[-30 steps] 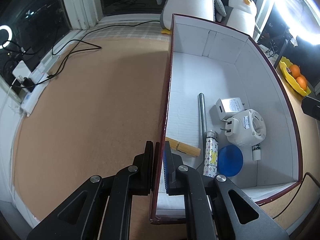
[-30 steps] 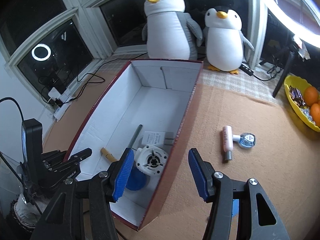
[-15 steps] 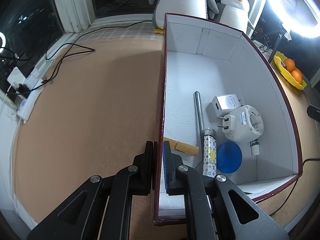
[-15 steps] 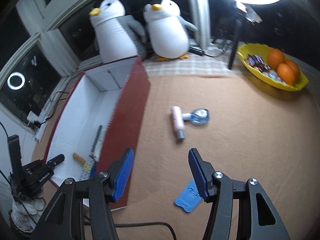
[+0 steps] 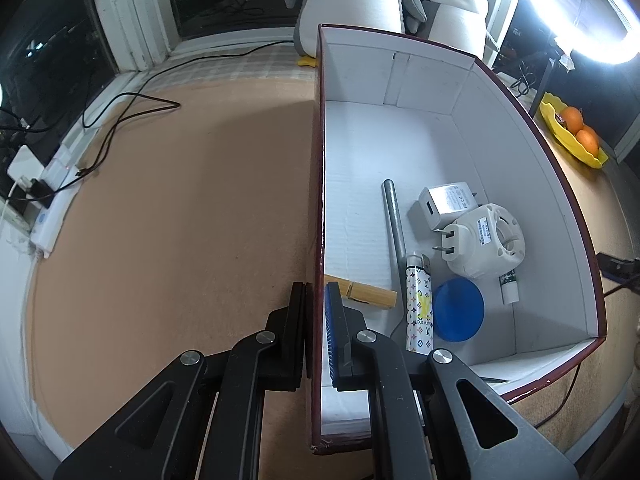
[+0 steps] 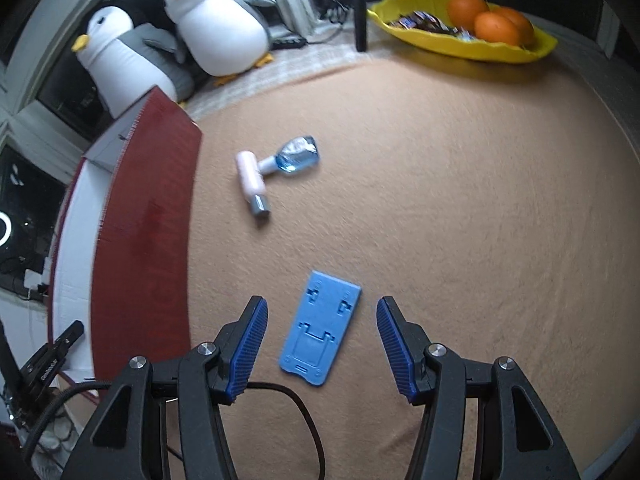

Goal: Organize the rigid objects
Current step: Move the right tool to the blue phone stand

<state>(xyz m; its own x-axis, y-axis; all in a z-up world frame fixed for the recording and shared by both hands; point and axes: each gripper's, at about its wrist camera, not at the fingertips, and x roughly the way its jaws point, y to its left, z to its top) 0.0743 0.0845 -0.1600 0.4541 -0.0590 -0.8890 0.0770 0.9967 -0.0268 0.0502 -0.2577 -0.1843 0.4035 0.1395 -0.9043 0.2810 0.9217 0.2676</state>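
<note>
My left gripper is shut on the left wall of the red box, which is white inside. In the box lie a grey metal rod, a white charger, a round white plug adapter, a patterned lighter, a blue disc and a wooden clip. My right gripper is open, its fingers on either side of a flat blue phone stand on the tan table. A pink tube and a small blue bottle lie farther off.
Two plush penguins stand at the back by the window. A yellow dish with oranges is at the far right. Cables and a power strip lie at the left table edge. A black cable runs under my right gripper.
My right gripper has swung right, away from the box, and come down over the blue phone stand. My left gripper has kept its hold on the box wall.
</note>
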